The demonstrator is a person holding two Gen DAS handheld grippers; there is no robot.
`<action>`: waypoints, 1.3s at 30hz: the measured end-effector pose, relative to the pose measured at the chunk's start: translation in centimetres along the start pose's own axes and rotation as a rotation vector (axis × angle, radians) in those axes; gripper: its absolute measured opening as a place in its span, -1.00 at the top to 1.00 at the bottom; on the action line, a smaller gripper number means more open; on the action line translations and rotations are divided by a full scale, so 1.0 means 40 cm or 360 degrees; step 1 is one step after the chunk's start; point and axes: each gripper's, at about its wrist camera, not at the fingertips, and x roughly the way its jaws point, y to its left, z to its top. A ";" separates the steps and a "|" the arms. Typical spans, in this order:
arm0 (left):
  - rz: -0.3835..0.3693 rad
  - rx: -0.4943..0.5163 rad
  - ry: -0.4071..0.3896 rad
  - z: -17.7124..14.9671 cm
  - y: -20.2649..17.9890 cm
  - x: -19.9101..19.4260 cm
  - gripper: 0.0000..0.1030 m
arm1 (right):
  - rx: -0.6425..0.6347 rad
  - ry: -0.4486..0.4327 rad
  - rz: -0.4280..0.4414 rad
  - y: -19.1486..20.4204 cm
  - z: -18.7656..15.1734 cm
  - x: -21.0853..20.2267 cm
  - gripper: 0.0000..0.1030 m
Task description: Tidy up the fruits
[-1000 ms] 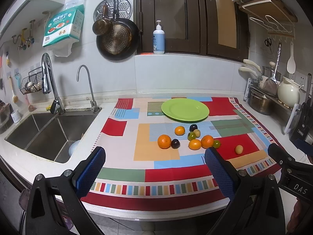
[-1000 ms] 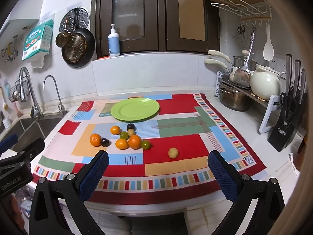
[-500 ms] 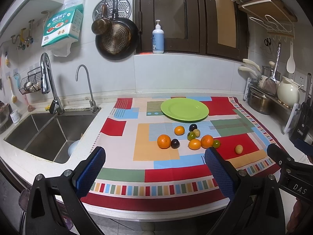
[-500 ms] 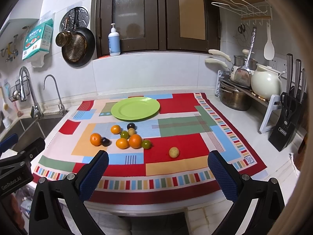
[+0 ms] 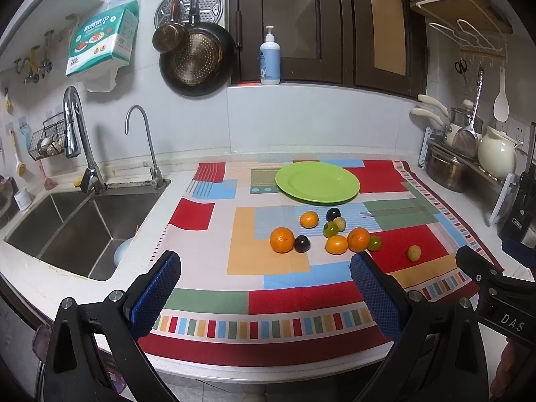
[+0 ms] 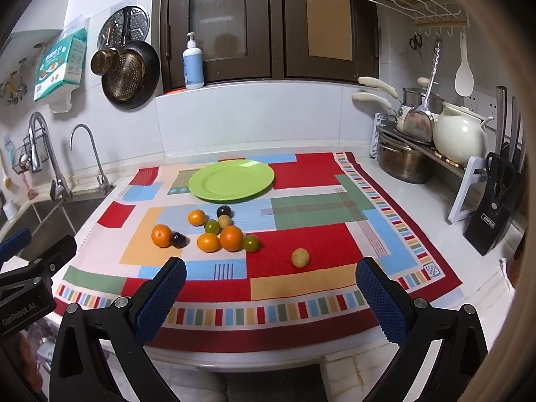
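Orange, green and dark fruits (image 6: 214,231) lie clustered on the patchwork cloth (image 6: 301,241), one yellowish fruit (image 6: 300,257) apart; green plate (image 6: 231,181) behind them bare; sorting not begun; left gripper (image 5: 264,296) and right gripper (image 6: 269,299) spread, empty, at the near edge.

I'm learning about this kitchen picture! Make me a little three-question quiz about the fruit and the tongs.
1. True or false: the green plate has fruit on it.
2. How many orange fruits lie on the cloth?
3. Which fruit sits alone, away from the bunch? A) the yellow fruit B) a dark plum C) an orange one

Key:
1. False, it is bare.
2. Four.
3. A. Both the left tongs and right tongs are open, holding nothing.
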 end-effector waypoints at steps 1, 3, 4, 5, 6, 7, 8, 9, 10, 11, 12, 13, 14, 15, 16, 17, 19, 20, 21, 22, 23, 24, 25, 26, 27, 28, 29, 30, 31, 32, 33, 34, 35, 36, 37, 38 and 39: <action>-0.0002 0.0009 -0.0015 0.001 0.001 0.006 -1.00 | 0.0001 0.0006 0.0000 0.000 0.000 0.005 -0.99; -0.0007 0.0020 -0.0017 0.003 0.003 0.018 -1.00 | 0.0003 0.0020 0.0001 0.003 0.001 0.015 -0.99; -0.0011 0.0026 -0.0007 0.005 0.003 0.024 -1.00 | 0.0007 0.0028 0.0002 0.004 0.001 0.021 -0.99; -0.0013 0.0034 0.0003 0.006 0.004 0.031 -1.00 | 0.0009 0.0037 0.0002 0.006 0.001 0.028 -0.99; -0.0016 0.0044 -0.0002 0.009 0.005 0.038 -1.00 | 0.0013 0.0048 0.0000 0.007 0.001 0.036 -0.99; -0.0012 0.0056 -0.0017 0.011 0.005 0.045 -1.00 | 0.0020 0.0058 0.0002 0.008 0.001 0.044 -0.99; -0.0017 0.0058 -0.0038 0.014 0.006 0.054 -1.00 | 0.0026 0.0068 0.0002 0.010 0.002 0.053 -0.98; -0.0021 0.0071 -0.0032 0.017 0.008 0.065 -0.97 | 0.0031 0.0078 0.0003 0.013 0.003 0.063 -0.98; -0.0023 0.0083 -0.0036 0.020 0.010 0.074 -0.94 | 0.0036 0.0089 0.0006 0.016 0.005 0.073 -0.98; -0.0025 0.0097 -0.0029 0.024 0.012 0.087 -0.91 | 0.0039 0.0099 0.0009 0.019 0.006 0.083 -0.97; -0.0025 0.0113 -0.0029 0.028 0.014 0.099 -0.89 | 0.0043 0.0110 0.0011 0.022 0.007 0.093 -0.97; -0.0027 0.0125 -0.0042 0.032 0.015 0.109 -0.88 | 0.0046 0.0121 0.0014 0.025 0.008 0.104 -0.97; -0.0036 0.0133 -0.0037 0.037 0.018 0.122 -0.85 | 0.0047 0.0132 0.0016 0.029 0.010 0.115 -0.92; -0.0052 0.0142 -0.0026 0.042 0.023 0.139 -0.83 | 0.0047 0.0143 0.0016 0.034 0.011 0.127 -0.90; -0.0063 0.0143 -0.0031 0.044 0.023 0.148 -0.82 | 0.0046 0.0155 0.0018 0.039 0.013 0.140 -0.90; -0.0074 0.0154 -0.0020 0.050 0.027 0.165 -0.80 | 0.0044 0.0165 0.0019 0.044 0.015 0.151 -0.90; -0.0075 0.0187 -0.0024 0.061 0.028 0.188 -0.74 | 0.0036 0.0185 0.0023 0.058 0.019 0.175 -0.87; -0.0087 0.0184 -0.0013 0.063 0.029 0.203 -0.72 | 0.0027 0.0195 0.0024 0.066 0.021 0.188 -0.85; -0.0099 0.0187 0.0005 0.065 0.030 0.220 -0.68 | 0.0016 0.0204 0.0025 0.074 0.023 0.200 -0.81; -0.0114 0.0179 0.0020 0.065 0.032 0.234 -0.67 | 0.0004 0.0213 0.0028 0.082 0.025 0.214 -0.79; -0.0126 0.0179 0.0049 0.064 0.034 0.248 -0.65 | -0.0011 0.0222 0.0027 0.091 0.026 0.227 -0.77; -0.0135 0.0185 0.0068 0.065 0.035 0.265 -0.64 | -0.0024 0.0230 0.0026 0.098 0.028 0.240 -0.76; -0.0141 0.0189 0.0089 0.064 0.037 0.279 -0.63 | -0.0040 0.0242 0.0027 0.106 0.029 0.255 -0.74; -0.0151 0.0199 0.0108 0.065 0.036 0.297 -0.60 | -0.0052 0.0254 0.0029 0.112 0.031 0.268 -0.70; -0.0156 0.0207 0.0116 0.066 0.035 0.308 -0.57 | -0.0066 0.0268 0.0032 0.118 0.032 0.282 -0.66; -0.0164 0.0211 0.0131 0.065 0.034 0.320 -0.56 | -0.0081 0.0282 0.0032 0.123 0.033 0.297 -0.65; -0.0176 0.0217 0.0152 0.064 0.033 0.335 -0.55 | -0.0092 0.0293 0.0032 0.129 0.032 0.308 -0.63; -0.0189 0.0221 0.0174 0.062 0.031 0.350 -0.54 | -0.0105 0.0306 0.0032 0.133 0.032 0.323 -0.60; -0.0199 0.0226 0.0190 0.061 0.029 0.362 -0.54 | -0.0115 0.0317 0.0030 0.138 0.032 0.333 -0.58; -0.0214 0.0234 0.0211 0.059 0.026 0.378 -0.51 | -0.0123 0.0342 0.0036 0.142 0.032 0.343 -0.55; -0.0226 0.0241 0.0237 0.057 0.025 0.389 -0.47 | -0.0133 0.0354 0.0037 0.146 0.031 0.355 -0.51; -0.0239 0.0250 0.0260 0.053 0.024 0.400 -0.45 | -0.0145 0.0370 0.0036 0.149 0.031 0.369 -0.49; -0.0247 0.0270 0.0280 0.050 0.019 0.414 -0.42 | -0.0155 0.0384 0.0037 0.151 0.031 0.380 -0.45; -0.0251 0.0282 0.0293 0.047 0.017 0.423 -0.40 | -0.0168 0.0400 0.0036 0.153 0.029 0.389 -0.41; -0.0256 0.0295 0.0309 0.044 0.015 0.435 -0.39 | -0.0184 0.0414 0.0031 0.156 0.028 0.400 -0.39; -0.0253 0.0306 0.0318 0.043 0.014 0.445 -0.37 | -0.0200 0.0426 0.0025 0.159 0.028 0.407 -0.36; -0.0250 0.0315 0.0327 0.042 0.013 0.454 -0.36 | -0.0221 0.0434 0.0019 0.163 0.027 0.414 -0.34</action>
